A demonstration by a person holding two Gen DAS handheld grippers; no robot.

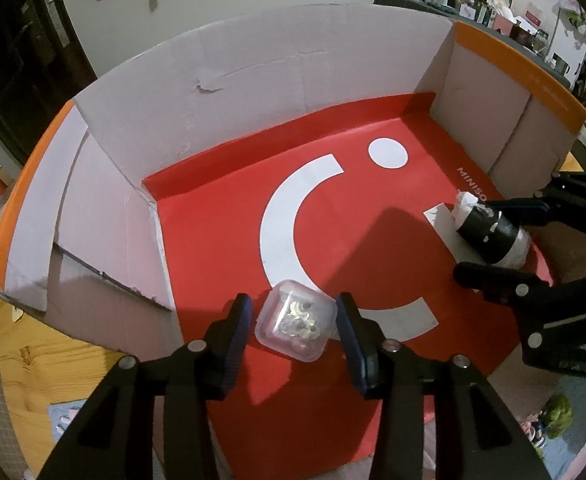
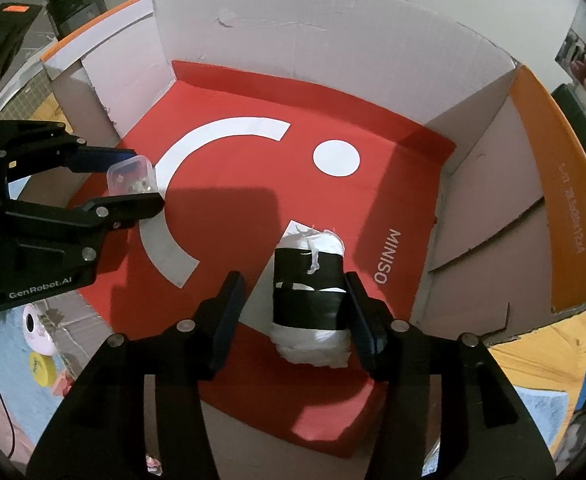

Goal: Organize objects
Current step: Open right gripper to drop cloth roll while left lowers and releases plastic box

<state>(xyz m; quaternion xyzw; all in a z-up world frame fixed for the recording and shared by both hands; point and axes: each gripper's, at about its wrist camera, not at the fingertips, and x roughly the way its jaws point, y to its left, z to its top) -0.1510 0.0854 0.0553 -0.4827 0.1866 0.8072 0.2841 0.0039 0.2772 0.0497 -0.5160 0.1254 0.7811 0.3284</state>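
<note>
A small clear plastic case point(image 1: 295, 326) with metal bits inside rests on the red floor of an open cardboard box point(image 1: 253, 64). My left gripper point(image 1: 293, 332) straddles it, open, with a gap at the left pad. A roll wrapped in black tape and white plastic point(image 2: 311, 296) lies on the red floor near the MINISO lettering. My right gripper point(image 2: 293, 312) stands open around it, with a wide gap on the left side. From the right wrist, the left gripper point(image 2: 149, 182) and the clear case point(image 2: 131, 178) show at far left. The left wrist sees the right gripper point(image 1: 479, 238) around the roll point(image 1: 489, 232).
The box walls point(image 2: 333, 40) are white inside, with orange-edged flaps point(image 2: 549, 184) folded outward. A wooden tabletop point(image 1: 33, 372) lies at left. Outside the near wall are a green toy point(image 1: 557, 412), a white round object point(image 2: 37, 328) and a yellow lid point(image 2: 41, 368).
</note>
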